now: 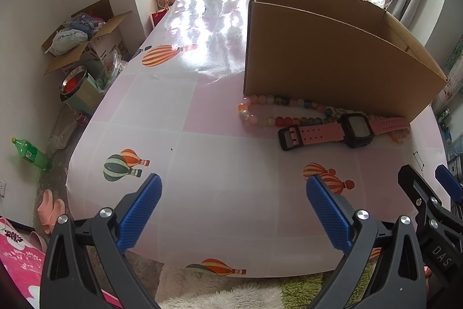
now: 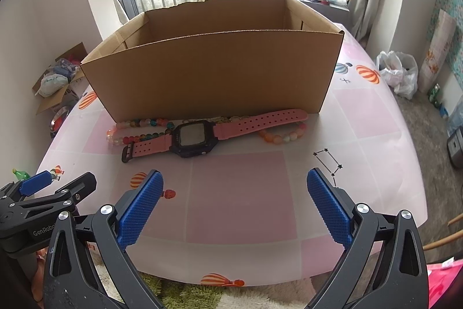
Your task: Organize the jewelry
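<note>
On the table (image 2: 240, 193), at the left gripper's (image 1: 233, 190) one o'clock, a bead necklace (image 2: 136, 131) lies against the cardboard box (image 2: 214, 68); the pink watch (image 2: 194, 136) runs nine-to-three, buckle at nine; the box's contents are hidden; both the left and the right gripper (image 2: 235, 186) gape wide, holding nothing.

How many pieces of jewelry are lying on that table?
2: a pink watch before the cardboard box, and a bead necklace running beneath it against the box. More may be hidden.
</note>
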Available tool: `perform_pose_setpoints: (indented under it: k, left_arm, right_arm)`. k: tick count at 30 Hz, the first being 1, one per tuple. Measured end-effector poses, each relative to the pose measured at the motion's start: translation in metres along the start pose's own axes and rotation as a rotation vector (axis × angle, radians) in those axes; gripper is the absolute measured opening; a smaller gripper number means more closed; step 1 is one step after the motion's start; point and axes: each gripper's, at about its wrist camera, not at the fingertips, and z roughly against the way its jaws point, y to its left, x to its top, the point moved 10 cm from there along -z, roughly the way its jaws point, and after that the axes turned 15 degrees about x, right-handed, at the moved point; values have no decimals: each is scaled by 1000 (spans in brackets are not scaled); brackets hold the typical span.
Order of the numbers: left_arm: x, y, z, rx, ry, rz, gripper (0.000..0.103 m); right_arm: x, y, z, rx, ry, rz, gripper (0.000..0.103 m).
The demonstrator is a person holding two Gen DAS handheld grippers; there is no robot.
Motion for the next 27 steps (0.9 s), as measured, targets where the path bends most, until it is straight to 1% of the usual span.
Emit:
perform_pose_setpoints:
  k: [18, 27]
  left_arm:
    - [1, 1, 0, 19, 5, -8, 98]
    - [-1, -5, -10, 32, 32, -33, 98]
  right_arm:
    - [0, -2, -4, -2, 7, -3, 95]
    - [0, -9, -13, -3, 31, -20, 95]
